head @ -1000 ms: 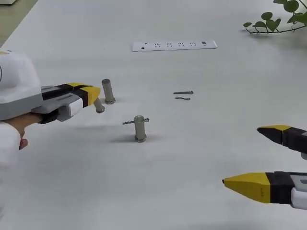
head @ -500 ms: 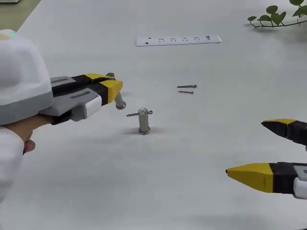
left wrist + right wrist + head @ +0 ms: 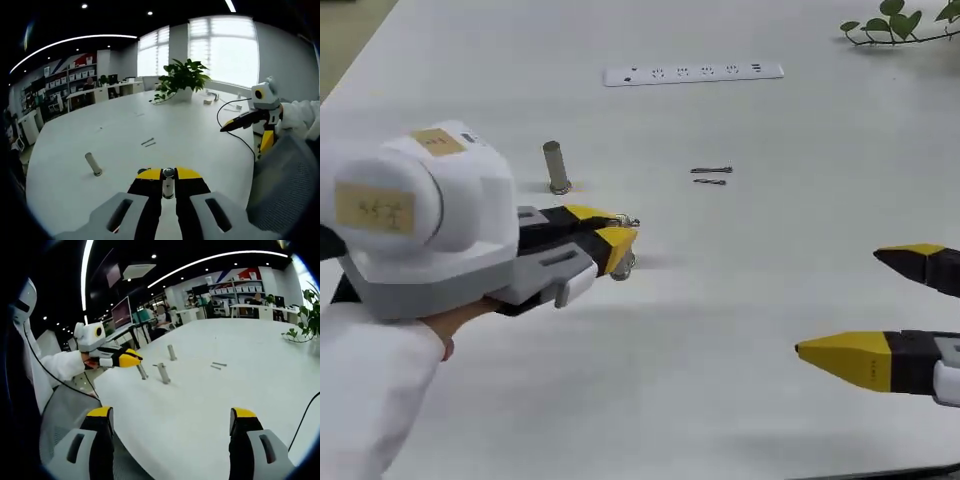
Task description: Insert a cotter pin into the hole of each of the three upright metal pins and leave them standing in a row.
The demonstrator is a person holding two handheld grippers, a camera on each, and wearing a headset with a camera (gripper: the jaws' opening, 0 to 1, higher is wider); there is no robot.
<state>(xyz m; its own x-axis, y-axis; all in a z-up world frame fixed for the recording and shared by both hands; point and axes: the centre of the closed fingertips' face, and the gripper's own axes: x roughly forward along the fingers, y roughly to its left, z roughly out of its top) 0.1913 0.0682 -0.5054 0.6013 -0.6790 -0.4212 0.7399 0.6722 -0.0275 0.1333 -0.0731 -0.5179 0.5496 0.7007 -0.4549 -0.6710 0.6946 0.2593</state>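
Left gripper (image 3: 168,174) clenched on a metal pin (image 3: 168,186); right gripper (image 3: 840,302) jaws released, spread wide; two loose cotter pins (image 3: 710,175) lie on the white table (image 3: 740,400).

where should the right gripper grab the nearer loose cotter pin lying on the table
Probably mid-shaft on the thin grey metal cotter pin, coming straight down with the open right gripper, jaws across its width: it lies flat on the white table, leaving no side gap.
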